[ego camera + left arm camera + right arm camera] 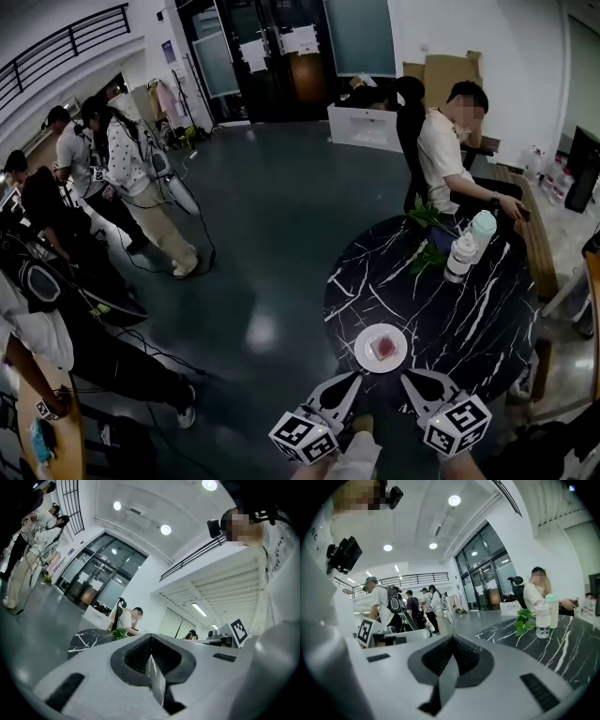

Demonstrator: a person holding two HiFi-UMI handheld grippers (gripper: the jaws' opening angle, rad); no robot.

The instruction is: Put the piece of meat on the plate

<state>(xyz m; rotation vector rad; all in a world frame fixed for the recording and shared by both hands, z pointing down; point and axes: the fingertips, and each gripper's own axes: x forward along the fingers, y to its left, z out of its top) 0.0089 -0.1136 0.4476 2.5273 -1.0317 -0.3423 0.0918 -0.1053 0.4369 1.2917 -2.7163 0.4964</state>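
Observation:
A pink piece of meat (382, 347) lies on a small white plate (365, 357) near the front edge of the round black marble table (469, 328). Both grippers hover just in front of the plate, off the table's edge. In the head view my left gripper (353, 377) sits to the plate's lower left and my right gripper (410, 376) to its lower right. The left gripper (151, 640) is shut with nothing between its jaws. My right gripper (452, 637) is shut and empty too. Neither gripper view shows the plate or the meat.
Two bottles (461, 257) and a green plant (424, 217) stand at the table's far side, where a person (448, 150) sits. The bottle (543, 618) and plant (524, 619) also show in the right gripper view. Several people (131, 178) stand at the left, with cables on the floor.

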